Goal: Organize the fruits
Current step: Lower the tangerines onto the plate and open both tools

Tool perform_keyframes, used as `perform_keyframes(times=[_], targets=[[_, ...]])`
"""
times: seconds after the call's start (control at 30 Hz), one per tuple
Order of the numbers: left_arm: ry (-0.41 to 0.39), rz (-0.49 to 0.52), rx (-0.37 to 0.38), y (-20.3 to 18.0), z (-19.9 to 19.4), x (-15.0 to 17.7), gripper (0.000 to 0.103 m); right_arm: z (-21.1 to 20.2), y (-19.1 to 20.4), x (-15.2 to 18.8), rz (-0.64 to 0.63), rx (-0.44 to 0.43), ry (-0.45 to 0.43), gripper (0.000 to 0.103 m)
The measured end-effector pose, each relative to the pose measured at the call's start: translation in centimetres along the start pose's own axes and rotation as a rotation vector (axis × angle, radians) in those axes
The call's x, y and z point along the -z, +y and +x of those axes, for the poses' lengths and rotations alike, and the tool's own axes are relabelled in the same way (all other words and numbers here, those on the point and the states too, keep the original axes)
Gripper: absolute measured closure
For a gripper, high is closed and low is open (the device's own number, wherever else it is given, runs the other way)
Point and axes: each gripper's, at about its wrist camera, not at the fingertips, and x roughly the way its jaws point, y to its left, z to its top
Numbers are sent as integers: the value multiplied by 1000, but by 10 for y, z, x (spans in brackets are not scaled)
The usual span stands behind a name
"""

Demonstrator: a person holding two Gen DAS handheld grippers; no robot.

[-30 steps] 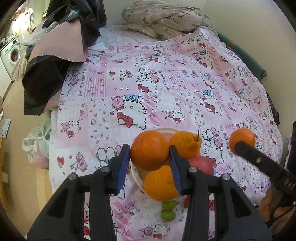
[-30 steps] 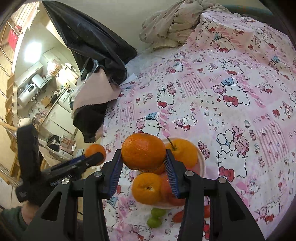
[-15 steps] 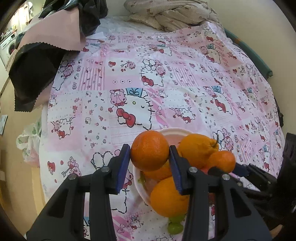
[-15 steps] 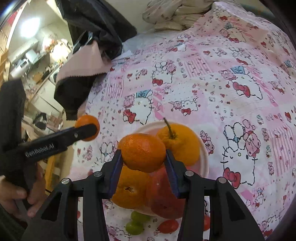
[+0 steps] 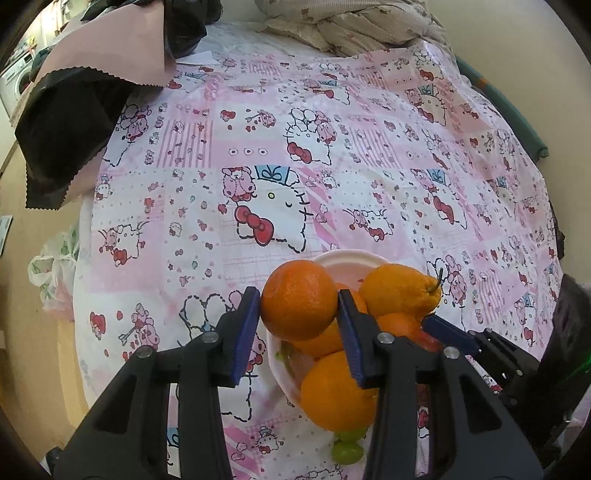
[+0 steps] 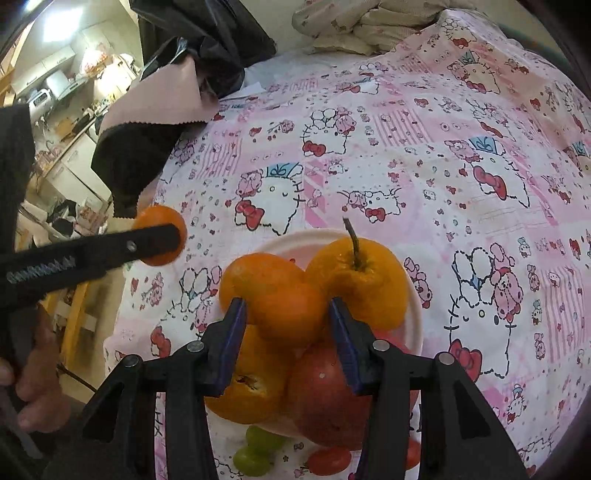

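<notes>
Nearest the near edge of the bed (image 5: 155, 206): two green grapes (image 6: 255, 452) and small red tomatoes (image 6: 327, 461) lying loose on the patterned sheet, just in front of the plate (image 6: 415, 314). On the plate: a heap of fruit, with a red apple (image 6: 325, 398) and an orange showing its navel (image 6: 243, 391) at the near side, and a stemmed orange (image 6: 365, 280) at the far side. Heap fills most of the plate; only the far rim bare.

Right gripper (image 6: 286, 314) over the heap, pointing steeply down. Jaws opening, a mandarin (image 6: 273, 295) between the blue pads (image 6: 232, 332), resting against the stemmed orange and on the fruit below. Whether the pads press on it: cannot tell.

Left gripper (image 5: 297, 314) at the near left side of the plate, jaws narrow and clamped on an orange (image 5: 299, 299), raised above the heap and not touching it.

Farther off: black and pink cloth (image 5: 96, 88) draped over the far left corner, rumpled bedding (image 5: 351, 26) at the far edge. Rest of the sheet bare.
</notes>
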Motion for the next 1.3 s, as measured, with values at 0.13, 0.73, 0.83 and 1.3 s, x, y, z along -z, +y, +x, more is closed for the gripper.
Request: perform_keyframes(times=[0.13,0.73,0.83,1.3], targets=[[-3,17,-9,-4,2,3,65,-5,-2,0,14,-9,-8,42],[4,27,5,-10,4,1,65,-68,-25,7,146,-40,-44,10],[24,12,14,-15,11,-6,65,-81,-32,17,147,-27,-38,10],[141,-60,77,-37,79,-32,65,-84,-67,21,304,-68,-45,10]])
